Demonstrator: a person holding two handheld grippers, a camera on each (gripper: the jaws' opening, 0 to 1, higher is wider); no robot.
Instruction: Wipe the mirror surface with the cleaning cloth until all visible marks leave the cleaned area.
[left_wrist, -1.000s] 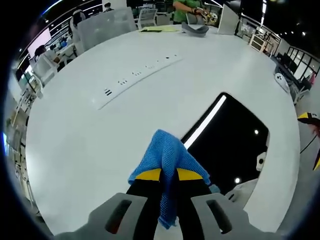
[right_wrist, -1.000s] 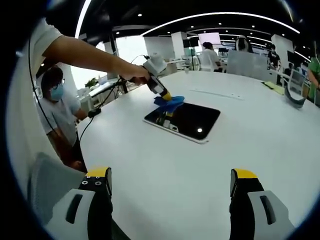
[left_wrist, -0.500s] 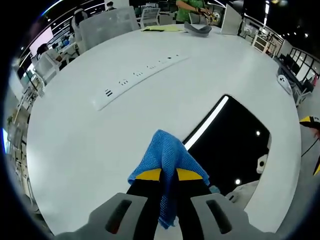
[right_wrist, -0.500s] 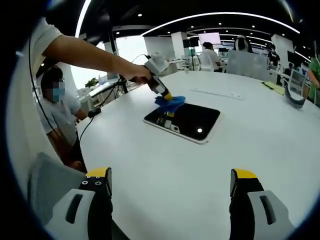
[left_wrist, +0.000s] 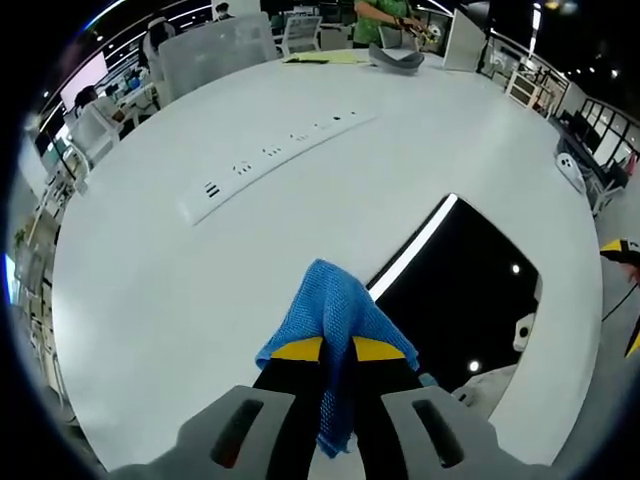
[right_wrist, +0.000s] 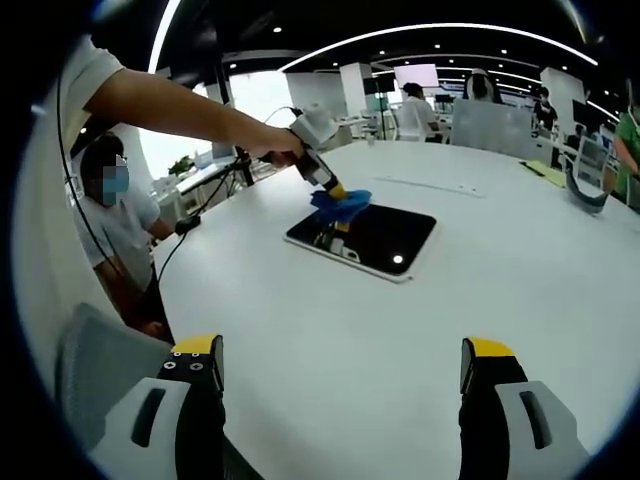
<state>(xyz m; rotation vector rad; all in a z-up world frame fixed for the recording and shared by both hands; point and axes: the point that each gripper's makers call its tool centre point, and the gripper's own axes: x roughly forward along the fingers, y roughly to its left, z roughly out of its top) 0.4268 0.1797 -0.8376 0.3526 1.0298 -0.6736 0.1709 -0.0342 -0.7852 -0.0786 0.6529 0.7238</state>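
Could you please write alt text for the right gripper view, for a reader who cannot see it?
A person's hand holds the left claw, which presses a blue cloth onto the near corner of a dark mirror lying flat on a white table. The right claw waits open in the foreground.

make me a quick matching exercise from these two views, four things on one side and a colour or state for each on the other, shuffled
Things:
1. cleaning cloth
2. mirror
3. right gripper
4. power strip

Descriptions:
A. flat on the white table, dark and reflecting ceiling lights
B. long, white, lying away from the mirror
C. blue, pinched in the left gripper at the mirror's edge
D. jaws apart, holding nothing

Pairs: 1-C, 2-A, 3-D, 4-B
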